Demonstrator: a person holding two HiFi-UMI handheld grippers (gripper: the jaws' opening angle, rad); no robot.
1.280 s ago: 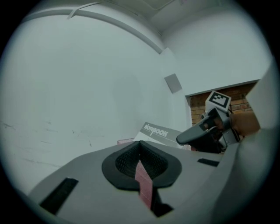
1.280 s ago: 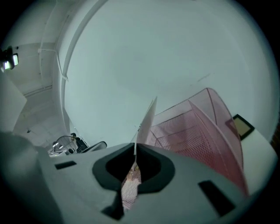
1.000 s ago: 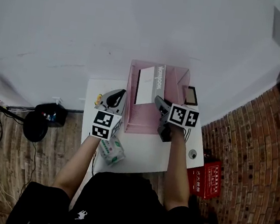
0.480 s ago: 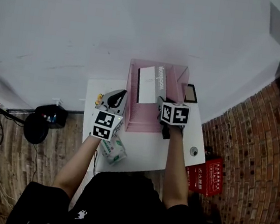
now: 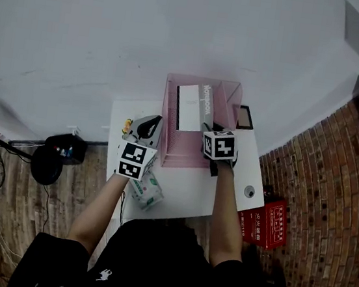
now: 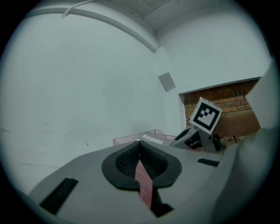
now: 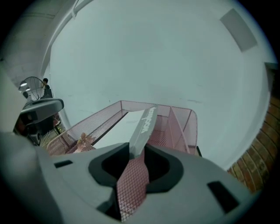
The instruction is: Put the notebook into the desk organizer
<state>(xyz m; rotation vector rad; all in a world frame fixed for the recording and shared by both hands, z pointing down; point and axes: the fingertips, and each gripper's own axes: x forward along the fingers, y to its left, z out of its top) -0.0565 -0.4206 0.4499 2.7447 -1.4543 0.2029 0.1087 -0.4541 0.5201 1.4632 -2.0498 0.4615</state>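
A pink mesh desk organizer (image 5: pixel 233 95) stands at the back of the white table (image 5: pixel 187 188). The white notebook (image 5: pixel 189 107) stands on edge inside it, its grey spine (image 7: pixel 145 120) printed "Notebook". My right gripper (image 5: pixel 211 130) is at the organizer's front wall. Its jaws (image 7: pixel 136 151) are opening, with the near end of the spine still between them. My left gripper (image 5: pixel 153 126) is at the organizer's front left corner. In the left gripper view its jaws (image 6: pixel 140 145) are shut on a strip of the pink mesh wall (image 6: pixel 143 181).
A green and white tissue pack (image 5: pixel 145 192) lies on the table under my left arm. A small dark-framed screen (image 5: pixel 244 118) sits right of the organizer, and a small round object (image 5: pixel 248 192) near the table's right edge. A red box (image 5: pixel 262 226) and a black fan (image 5: pixel 46 162) stand on the floor.
My right gripper has shifted left along the organizer's front and turned straighter toward the notebook. The notebook stays in the organizer. The left gripper has not moved.
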